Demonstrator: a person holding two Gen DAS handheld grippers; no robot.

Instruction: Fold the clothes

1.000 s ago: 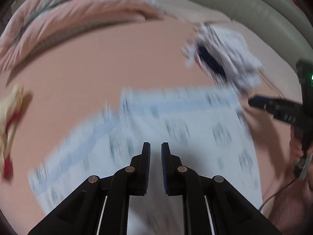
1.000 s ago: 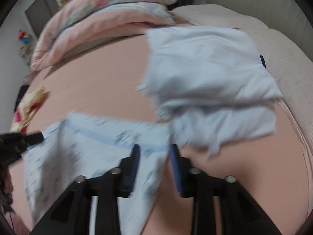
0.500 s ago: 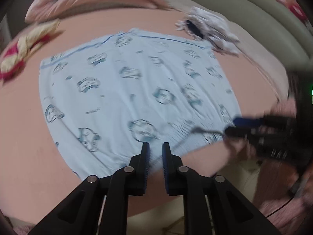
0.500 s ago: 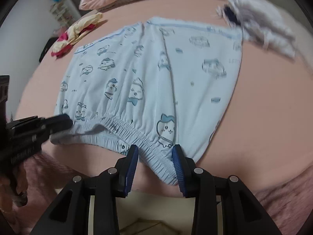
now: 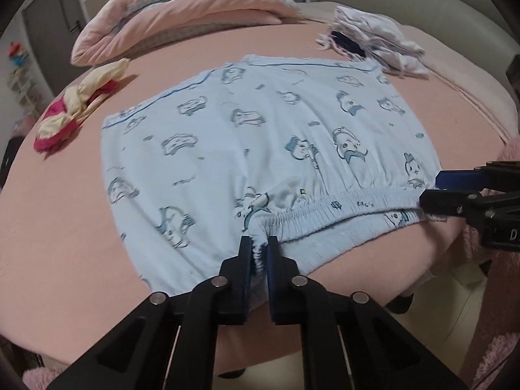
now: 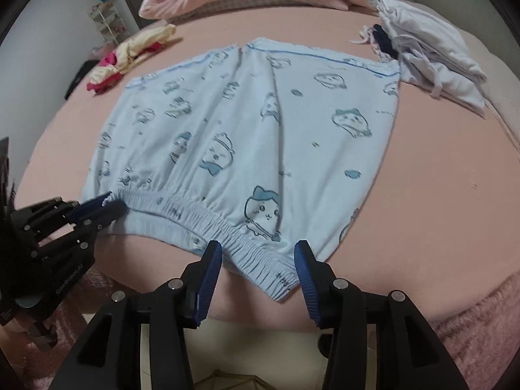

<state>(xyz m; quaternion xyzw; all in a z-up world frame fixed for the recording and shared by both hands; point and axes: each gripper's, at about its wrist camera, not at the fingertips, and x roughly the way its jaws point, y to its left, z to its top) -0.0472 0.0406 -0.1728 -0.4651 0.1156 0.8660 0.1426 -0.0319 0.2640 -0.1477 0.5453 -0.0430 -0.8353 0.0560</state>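
Grippers sit at the near edge of a pink bed [image 5: 325, 48]. The left gripper [image 5: 259, 250] is pinched tight on the elastic waistband [image 5: 325, 216] at the near left corner of the light blue shorts [image 5: 260, 130], a bunch of gathered fabric showing between its fingers. The right gripper [image 6: 258, 260] stands with its fingers wide apart, one on each side of the waistband's near right corner, which lies loose between them without being squeezed. In the left wrist view its blue-padded tips appear at the right end of the waistband.

The shorts, printed with small cartoon animals, lie flat on the bed with the waistband nearest and the dark-piped leg hems at the far side. Beyond the far right hem rests a stack of folded white garments [image 6: 432, 52]. Far left lies a crumpled yellow and magenta cloth [image 5: 74, 107]. Farthest back, a folded pink quilt [image 5: 182, 9] runs across the bed.
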